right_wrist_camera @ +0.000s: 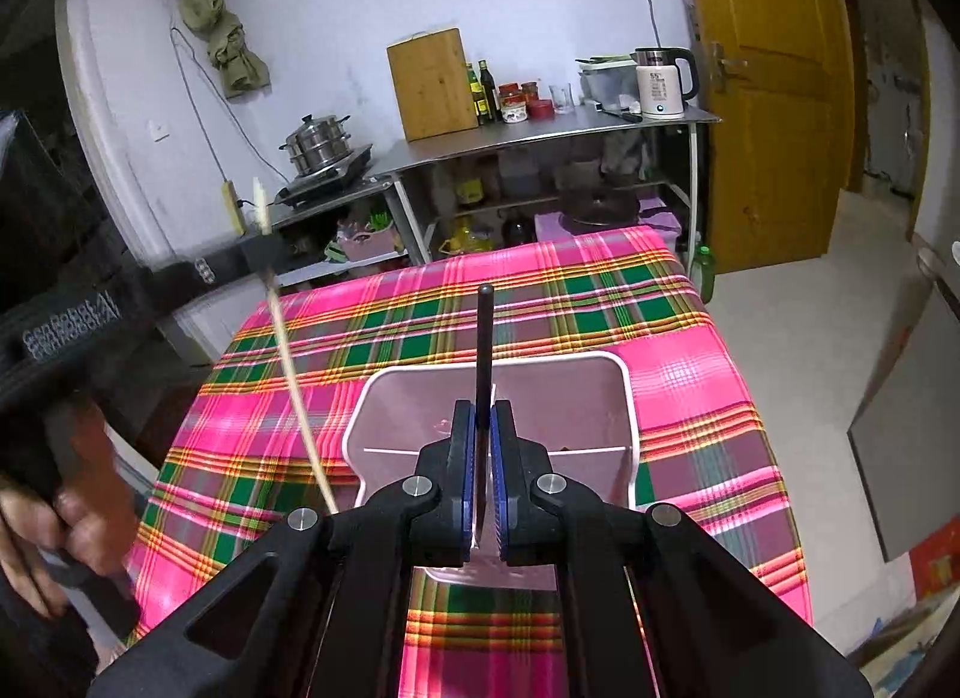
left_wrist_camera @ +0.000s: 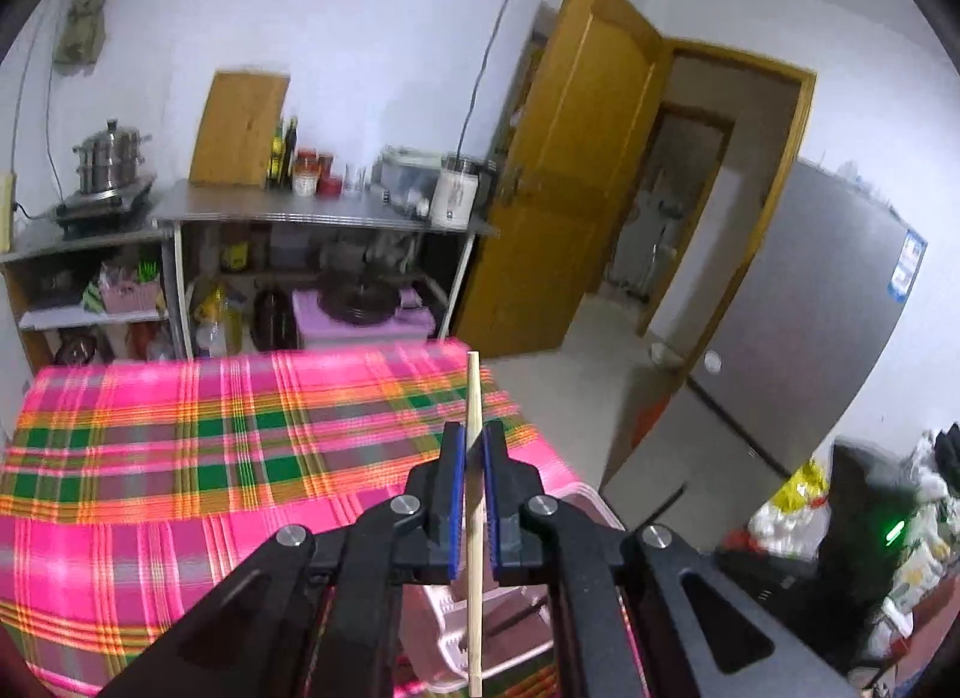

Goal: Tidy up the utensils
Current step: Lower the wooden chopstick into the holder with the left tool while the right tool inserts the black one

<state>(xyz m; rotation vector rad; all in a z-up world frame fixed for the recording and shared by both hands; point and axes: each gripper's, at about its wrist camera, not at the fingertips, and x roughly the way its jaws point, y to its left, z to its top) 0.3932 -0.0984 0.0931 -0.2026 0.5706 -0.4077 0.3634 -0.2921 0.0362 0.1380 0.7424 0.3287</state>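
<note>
My left gripper [left_wrist_camera: 472, 434] is shut on a pale wooden chopstick [left_wrist_camera: 474, 518], which stands upright between its blue pads, its lower end over the pink holder [left_wrist_camera: 510, 638]. In the right wrist view the same gripper [right_wrist_camera: 258, 254] and its chopstick [right_wrist_camera: 294, 374] hang blurred to the holder's left, with a hand [right_wrist_camera: 78, 518] on the grip. My right gripper [right_wrist_camera: 483, 410] is shut on a black-handled utensil [right_wrist_camera: 485, 326], handle up, a pale blade-like part between the pads. It hovers over the pink, white-rimmed holder [right_wrist_camera: 624, 398], which has an inner divider.
The table wears a pink plaid cloth [right_wrist_camera: 690, 398], with floor off its right edge. Behind stands a metal shelf [right_wrist_camera: 540, 131] with a kettle [right_wrist_camera: 660, 83], cutting board [right_wrist_camera: 429, 86], bottles and a steamer pot [right_wrist_camera: 318, 143]. A wooden door [right_wrist_camera: 774, 98] and grey fridge [left_wrist_camera: 810, 338] are right.
</note>
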